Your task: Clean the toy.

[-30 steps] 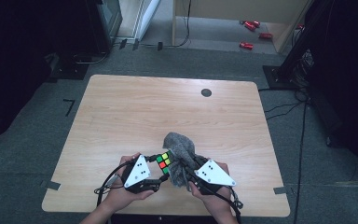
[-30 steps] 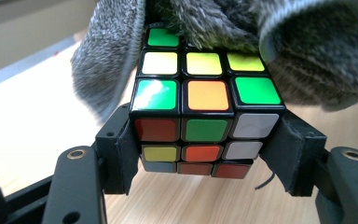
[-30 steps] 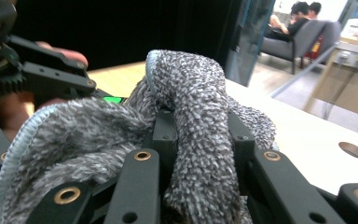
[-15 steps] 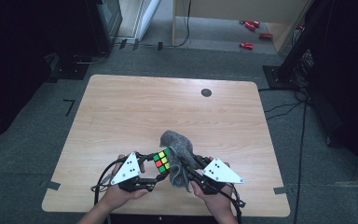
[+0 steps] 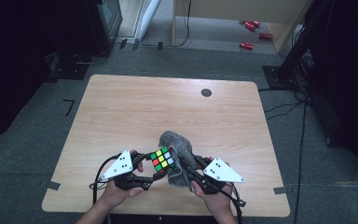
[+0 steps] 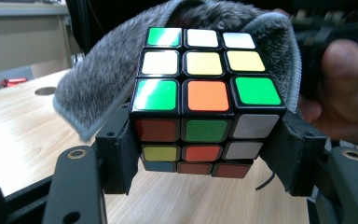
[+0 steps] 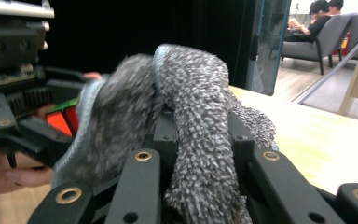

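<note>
The left gripper (image 6: 205, 154) has its jaws about half open and pressed on the two opposite sides of the cube (image 6: 205, 107), so the cube is clamped between the pads. The right gripper (image 7: 200, 154) has its jaws nearly closed, and they pinch a thick fold of the grey cloth (image 7: 191, 116).

In the high view the left gripper (image 5: 150, 164) and the right gripper (image 5: 189, 166) point toward each other, and the cube (image 5: 162, 159) is between them, above the near edge of the table (image 5: 168, 107). The cube is slightly tilted, with one mixed face of green, white, yellow and orange turned up toward the left gripper's camera. It has no long axis, as all sides are equal.

The cloth (image 5: 179, 151) touches the far side of the cube and wraps partly around it, and its loose end hangs toward the table. The person's right hand (image 6: 345, 93) is just behind the cloth.
</note>
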Demonstrator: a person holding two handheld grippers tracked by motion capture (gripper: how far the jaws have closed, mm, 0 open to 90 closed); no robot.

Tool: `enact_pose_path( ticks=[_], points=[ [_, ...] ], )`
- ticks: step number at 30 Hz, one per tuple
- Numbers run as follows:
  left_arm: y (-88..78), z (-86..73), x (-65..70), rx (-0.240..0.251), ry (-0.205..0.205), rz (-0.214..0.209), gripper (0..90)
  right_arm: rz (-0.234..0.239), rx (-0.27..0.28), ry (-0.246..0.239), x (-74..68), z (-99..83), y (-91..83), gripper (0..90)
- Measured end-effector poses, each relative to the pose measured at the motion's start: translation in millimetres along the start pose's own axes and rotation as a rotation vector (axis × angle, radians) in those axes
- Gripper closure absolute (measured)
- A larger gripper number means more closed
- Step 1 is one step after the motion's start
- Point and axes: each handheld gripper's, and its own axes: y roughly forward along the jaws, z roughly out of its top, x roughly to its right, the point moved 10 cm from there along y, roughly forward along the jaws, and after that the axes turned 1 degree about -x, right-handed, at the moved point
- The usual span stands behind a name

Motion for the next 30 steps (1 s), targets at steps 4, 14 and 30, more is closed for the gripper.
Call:
enact_pose_path(
  ticks=[4, 14, 30],
  points=[
    [-8.7, 9.8, -7.0, 0.065, -0.049, 0.016, 34.4, -0.011, -0.055, 0.001, 1.4, -16.3, 7.4, 73.7],
    [-10.4, 15.9, -9.2, 0.131, -0.13, -0.002, 34.4, 0.087, -0.106, 0.045, -34.8, -31.7, 21.2, 74.0],
    [-10.1, 12.4, -14.1, 0.111, -0.142, 0.013, 34.4, 0.099, -0.141, 0.033, -44.7, -40.0, 25.4, 73.9]
  ],
)
